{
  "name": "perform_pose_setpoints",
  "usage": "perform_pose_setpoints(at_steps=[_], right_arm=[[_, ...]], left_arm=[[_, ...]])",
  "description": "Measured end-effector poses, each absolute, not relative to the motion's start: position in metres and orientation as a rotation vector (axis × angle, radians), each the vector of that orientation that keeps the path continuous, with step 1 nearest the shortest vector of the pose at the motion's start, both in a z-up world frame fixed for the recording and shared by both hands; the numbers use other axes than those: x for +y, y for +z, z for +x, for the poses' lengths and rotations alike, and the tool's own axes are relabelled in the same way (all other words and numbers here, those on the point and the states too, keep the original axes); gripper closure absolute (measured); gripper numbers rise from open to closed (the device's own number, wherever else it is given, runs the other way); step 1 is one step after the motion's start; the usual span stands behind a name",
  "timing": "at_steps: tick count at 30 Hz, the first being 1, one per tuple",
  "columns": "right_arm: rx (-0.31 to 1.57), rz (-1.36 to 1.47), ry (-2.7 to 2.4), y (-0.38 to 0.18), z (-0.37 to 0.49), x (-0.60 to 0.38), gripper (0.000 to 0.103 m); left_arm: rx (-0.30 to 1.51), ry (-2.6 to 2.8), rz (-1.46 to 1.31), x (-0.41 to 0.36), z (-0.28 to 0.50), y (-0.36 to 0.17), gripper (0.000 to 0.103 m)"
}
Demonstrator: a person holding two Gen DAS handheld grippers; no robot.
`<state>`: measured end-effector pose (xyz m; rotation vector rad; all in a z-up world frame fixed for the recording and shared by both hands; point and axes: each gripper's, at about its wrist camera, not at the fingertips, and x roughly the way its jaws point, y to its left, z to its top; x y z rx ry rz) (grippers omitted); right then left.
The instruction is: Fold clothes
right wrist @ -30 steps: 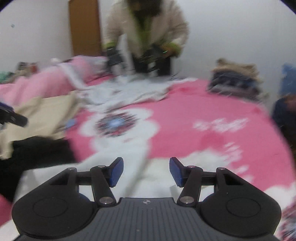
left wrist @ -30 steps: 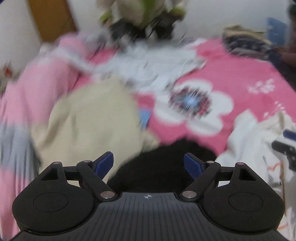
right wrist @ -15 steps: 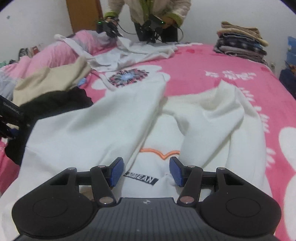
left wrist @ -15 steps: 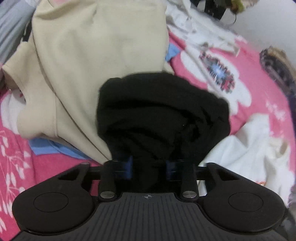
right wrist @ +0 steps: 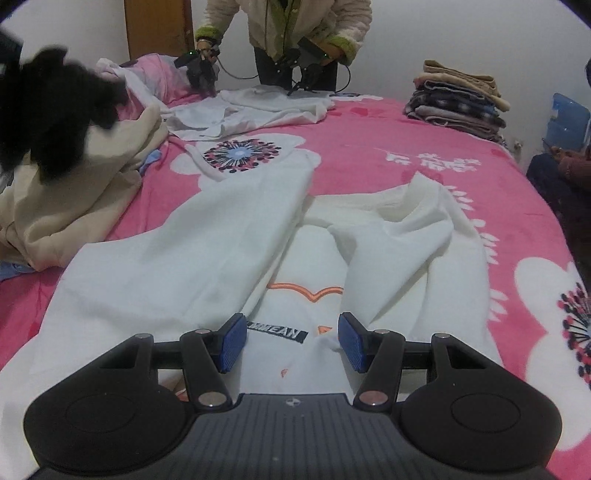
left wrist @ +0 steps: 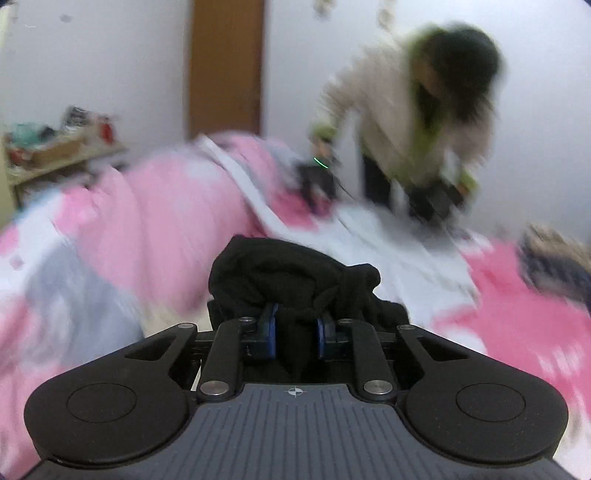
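Bunching between the closing jaws of the left gripper (left wrist: 294, 334), the black garment (left wrist: 295, 273) is now pinched and carried clear of the beige clothes (right wrist: 74, 199), where half a second ago it was lying on them; a piece has thus been picked out for folding. The right gripper (right wrist: 291, 341) is held part open over the white printed shirt (right wrist: 207, 251), nothing between its pads. Ahead of it, open pink bedspread (right wrist: 369, 155) is offered; a folded stack (right wrist: 458, 99) and another person (right wrist: 291, 26) are kept well apart.
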<state>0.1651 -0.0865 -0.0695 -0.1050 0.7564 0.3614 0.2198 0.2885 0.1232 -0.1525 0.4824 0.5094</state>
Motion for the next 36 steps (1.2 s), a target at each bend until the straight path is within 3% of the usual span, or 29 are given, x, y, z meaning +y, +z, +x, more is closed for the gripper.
perform_pose_setpoints(at_steps=[2,6,8,9,11,14,17,22,28,30,32,33,34,36], right_arm=[[0.753,-0.113,0.348,-0.070,0.165,-0.086,0.045],[0.769,-0.111,0.313,-0.078,0.169,-0.084,0.045],[0.775,-0.128,0.305,-0.084,0.171,-0.082,0.043],[0.775,-0.147,0.302,-0.088,0.171,-0.079,0.042],[0.766,-0.204,0.295,-0.091,0.169,-0.073,0.041],[0.757,-0.253,0.287,-0.090,0.166,-0.069,0.041],[0.744,-0.211,0.281,-0.077,0.160,-0.080,0.041],[0.730,-0.097,0.277,-0.053,0.135,-0.115,0.041],[0.780,-0.047,0.370,-0.045,0.081,-0.141,0.040],[0.780,-0.024,0.479,-0.045,0.062,-0.147,0.035],[0.820,-0.046,0.514,-0.050,0.053,-0.143,0.033],[0.837,-0.074,0.503,-0.053,0.049,-0.141,0.033],[0.845,-0.111,0.484,-0.056,0.046,-0.140,0.033],[0.853,-0.182,0.452,-0.063,0.040,-0.141,0.039]], left_arm=[[0.629,0.515,-0.133,0.311,0.253,0.114,0.073],[0.812,0.561,-0.100,0.335,0.271,0.050,0.067],[0.865,0.584,-0.066,0.340,0.272,0.018,0.045],[0.892,0.565,-0.071,0.344,0.269,0.007,0.041],[0.897,0.536,-0.109,0.348,0.257,0.001,0.039],[0.746,0.552,-0.101,0.340,0.217,0.026,0.039],[0.603,0.436,0.079,0.295,0.164,0.054,0.034],[0.758,-0.035,0.160,0.186,0.080,0.026,0.031],[0.898,-0.351,-0.071,0.115,0.028,-0.029,0.032],[0.902,-0.337,-0.006,0.100,0.031,-0.047,0.039],[0.911,-0.258,0.027,0.101,0.044,-0.058,0.081],[0.915,-0.230,0.012,0.105,0.050,-0.060,0.090],[0.914,-0.210,-0.025,0.112,0.053,-0.056,0.097],[0.891,-0.154,-0.053,0.126,0.054,-0.047,0.100]])
